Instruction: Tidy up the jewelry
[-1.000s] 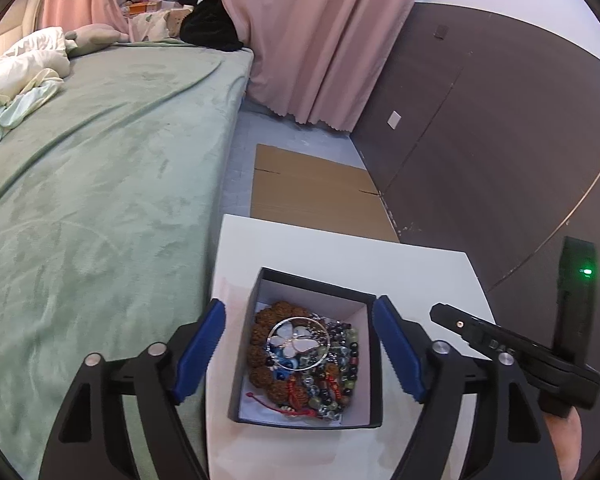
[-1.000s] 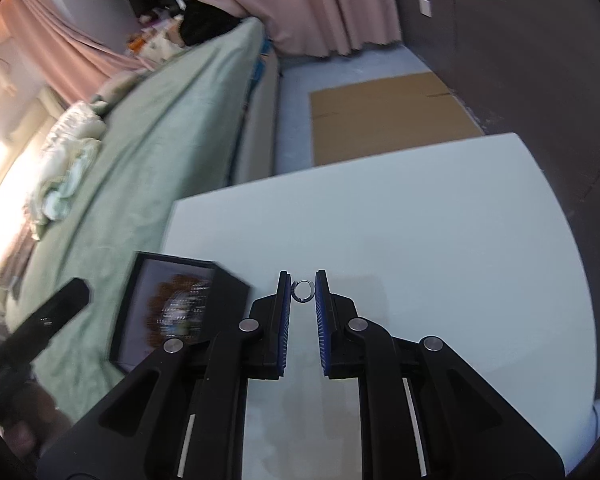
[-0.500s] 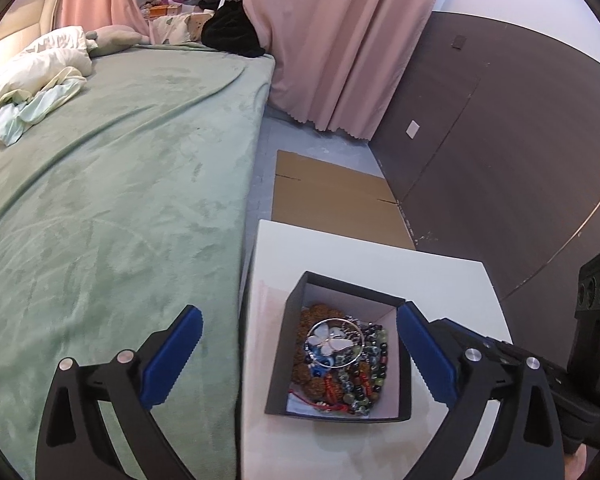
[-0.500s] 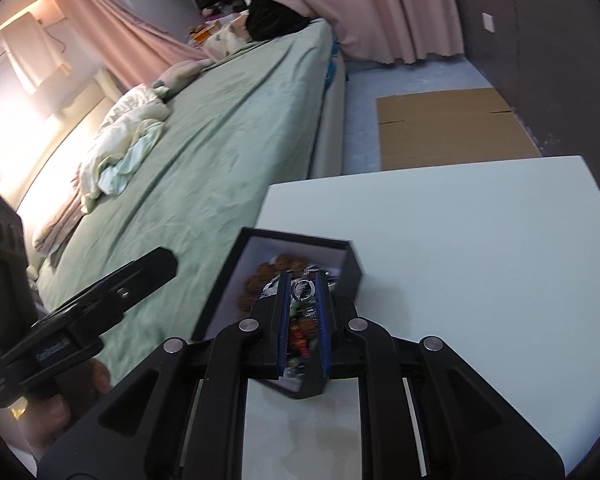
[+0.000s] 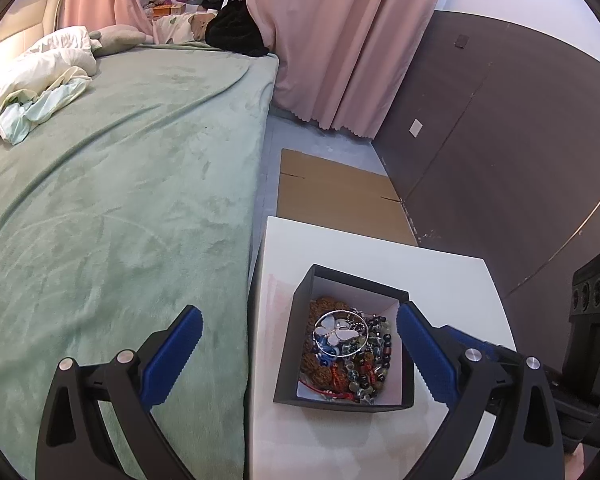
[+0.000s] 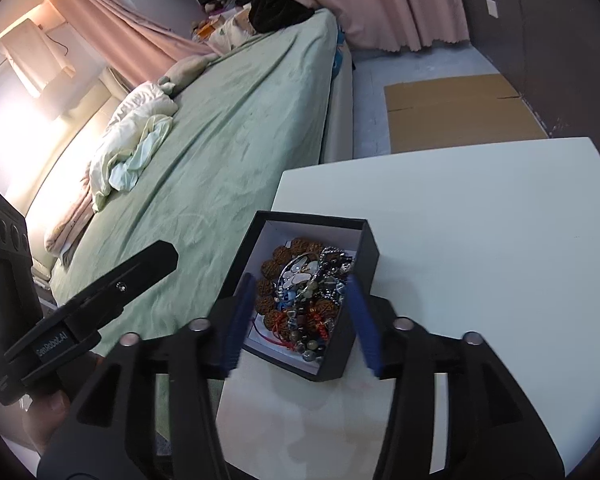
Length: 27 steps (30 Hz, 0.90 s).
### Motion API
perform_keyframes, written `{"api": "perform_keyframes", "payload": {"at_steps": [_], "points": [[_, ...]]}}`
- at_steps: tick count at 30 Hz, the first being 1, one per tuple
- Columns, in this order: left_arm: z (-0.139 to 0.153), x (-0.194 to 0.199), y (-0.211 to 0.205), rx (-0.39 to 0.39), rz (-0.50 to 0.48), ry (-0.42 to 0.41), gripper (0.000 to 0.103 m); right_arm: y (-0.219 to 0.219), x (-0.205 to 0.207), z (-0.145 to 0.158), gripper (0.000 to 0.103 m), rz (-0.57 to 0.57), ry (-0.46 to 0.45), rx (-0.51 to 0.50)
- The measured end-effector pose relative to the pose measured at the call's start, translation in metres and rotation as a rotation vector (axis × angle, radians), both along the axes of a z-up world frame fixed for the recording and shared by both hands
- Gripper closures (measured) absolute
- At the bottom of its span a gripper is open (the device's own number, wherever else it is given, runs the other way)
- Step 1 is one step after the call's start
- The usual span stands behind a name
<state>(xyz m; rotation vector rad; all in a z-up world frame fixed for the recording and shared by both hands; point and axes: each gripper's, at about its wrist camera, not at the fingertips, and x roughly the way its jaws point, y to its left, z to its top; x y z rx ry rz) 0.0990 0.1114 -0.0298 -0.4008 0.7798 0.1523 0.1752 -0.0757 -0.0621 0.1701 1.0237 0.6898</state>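
Note:
A black open box (image 5: 300,308) (image 6: 364,248) with a white lining stands on the white table (image 5: 440,280) (image 6: 480,220) near its left edge. It holds a heap of jewelry (image 5: 346,354) (image 6: 306,288): brown bead bracelets, dark beads, red cord and a silver bangle with a butterfly. My left gripper (image 5: 300,360) is open and empty, its fingers wide either side of the box's left part. My right gripper (image 6: 302,318) is open and empty above the box's near end. The small ring is not distinguishable in the heap.
A bed with a green blanket (image 5: 120,200) (image 6: 228,128) runs along the table's left side. Flat cardboard (image 5: 340,196) (image 6: 456,108) lies on the floor beyond the table. A dark wall panel (image 5: 500,140) stands to the right. Pink curtains (image 5: 348,40) hang at the back.
My right gripper carried a small ring from the table middle to above the box, then opened. The left gripper drew back to the left and stayed open.

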Motion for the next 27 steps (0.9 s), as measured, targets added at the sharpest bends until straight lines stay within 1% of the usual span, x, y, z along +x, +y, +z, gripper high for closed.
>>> {"api": "perform_keyframes", "payload": {"at_steps": [2, 4, 7, 9, 10, 15, 20, 27], "points": [[0.001, -0.003, -0.002, 0.004, -0.002, 0.0, 0.009, -0.005, -0.003, 0.002, 0.043, -0.011, -0.01, -0.001], [0.001, -0.005, -0.005, 0.006, -0.003, 0.0, 0.009, -0.011, -0.005, 0.003, 0.041, -0.019, -0.008, 0.0], [0.002, -0.01, -0.009, 0.01, -0.007, -0.002, 0.009, -0.023, -0.009, 0.006, 0.035, -0.041, -0.011, 0.003], [0.003, -0.013, -0.013, 0.016, -0.013, 0.0, 0.009, -0.031, -0.013, 0.009, 0.029, -0.051, -0.016, 0.005], [0.003, -0.015, -0.016, 0.021, -0.015, 0.002, 0.009, -0.035, -0.015, 0.01, 0.028, -0.056, -0.019, 0.007], [0.005, -0.027, -0.031, 0.057, -0.032, -0.001, 0.009, -0.057, -0.026, 0.015, 0.02, -0.081, -0.03, 0.007], [0.01, -0.043, -0.047, 0.091, -0.054, -0.024, 0.009, -0.082, -0.038, 0.02, 0.012, -0.122, -0.041, 0.006], [0.015, -0.063, -0.071, 0.127, -0.105, -0.047, 0.008, -0.111, -0.056, 0.027, 0.008, -0.19, -0.065, 0.013]]}}
